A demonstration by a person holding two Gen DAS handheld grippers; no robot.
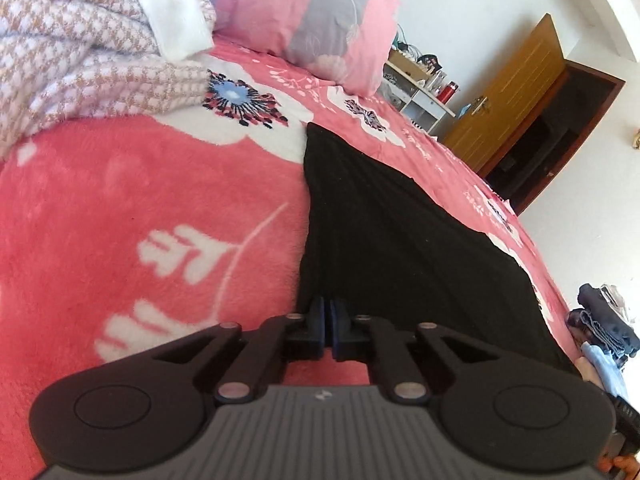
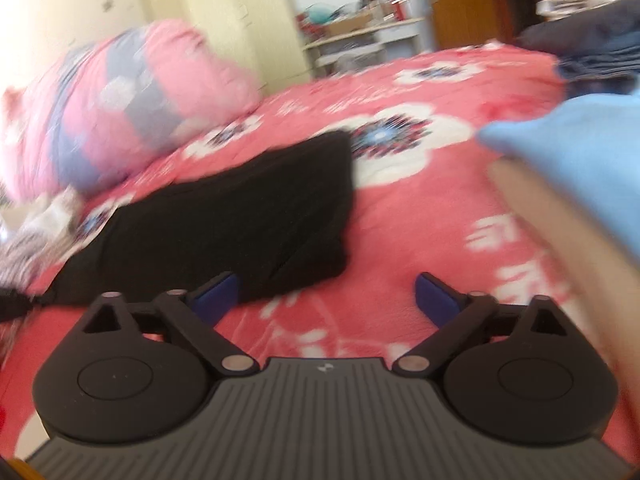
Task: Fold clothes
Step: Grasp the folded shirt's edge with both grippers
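Observation:
A black garment [image 1: 400,232] lies flat in a long strip on the pink flowered blanket [image 1: 140,200]. My left gripper [image 1: 330,310] is shut at its near corner, and the blue pads pinch the cloth's edge. The right wrist view is blurred. There the same black garment [image 2: 240,216] stretches from the left to a squared end at the middle. My right gripper [image 2: 324,292] stands open just in front of it. Its left fingertip [image 2: 216,296] sits by the garment's near edge, and only blanket shows between the pads.
A pink and grey quilt [image 1: 312,12] and a checked brown-and-white garment [image 1: 80,68] lie at the head of the bed. Folded clothes [image 1: 600,328] are stacked at the right edge, seen close as light blue cloth [image 2: 580,148]. A shelf [image 1: 424,92] and a wooden door [image 1: 516,92] stand beyond.

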